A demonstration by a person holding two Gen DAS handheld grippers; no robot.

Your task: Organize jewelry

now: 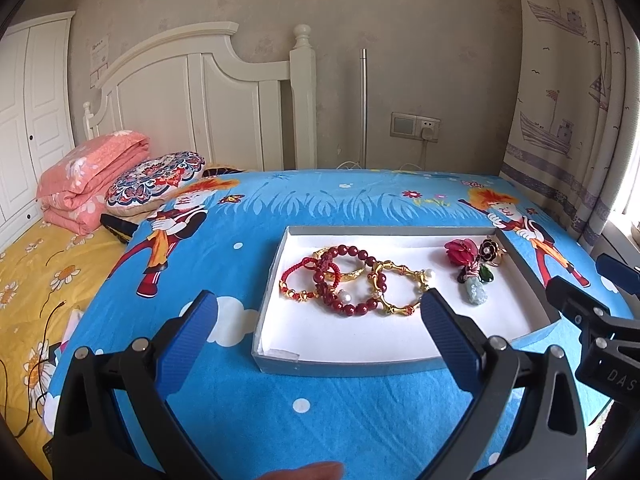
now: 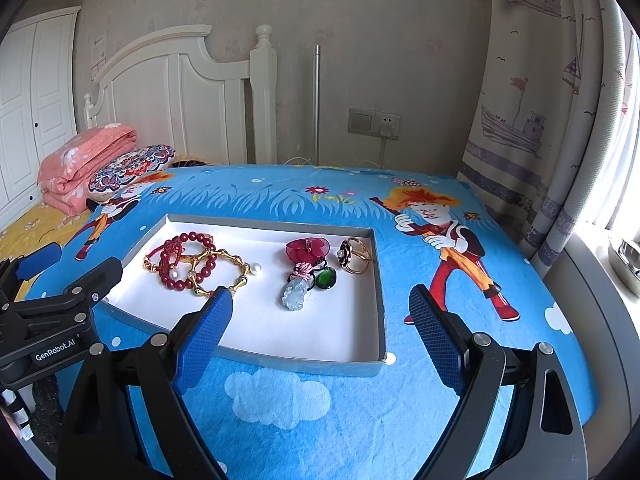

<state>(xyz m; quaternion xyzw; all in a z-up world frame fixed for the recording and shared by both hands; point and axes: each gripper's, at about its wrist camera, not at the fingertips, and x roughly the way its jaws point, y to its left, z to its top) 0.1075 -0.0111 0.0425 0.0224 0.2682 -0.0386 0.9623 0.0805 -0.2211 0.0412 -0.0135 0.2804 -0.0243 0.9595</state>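
A shallow grey tray with a white floor (image 1: 360, 332) (image 2: 320, 328) lies on the blue cartoon cloth. In its left half lie a dark red bead bracelet (image 1: 352, 276) (image 2: 192, 260), a red cord bracelet (image 1: 296, 280) and a gold bamboo-style bangle with pearls (image 1: 400, 288) (image 2: 228, 272), overlapping. In its right half lie a red flower brooch (image 1: 460, 250) (image 2: 306, 248), a pale jade pendant (image 1: 476, 292) (image 2: 294, 294), a green stone (image 2: 326, 278) and a black flower ring (image 1: 490, 250) (image 2: 354, 256). My left gripper (image 1: 320, 306) is open and empty above the tray's front. My right gripper (image 2: 320, 300) is open and empty near the tray's front right corner.
The cloth-covered table (image 1: 320, 412) ends at a curved front edge. A bed with a yellow sheet (image 1: 24, 272), pink folded quilt (image 1: 88, 172) and patterned cushion (image 1: 156, 176) lies left. A curtain (image 2: 540, 120) and windowsill (image 2: 600, 272) stand right. A wall socket (image 2: 374, 122) is behind.
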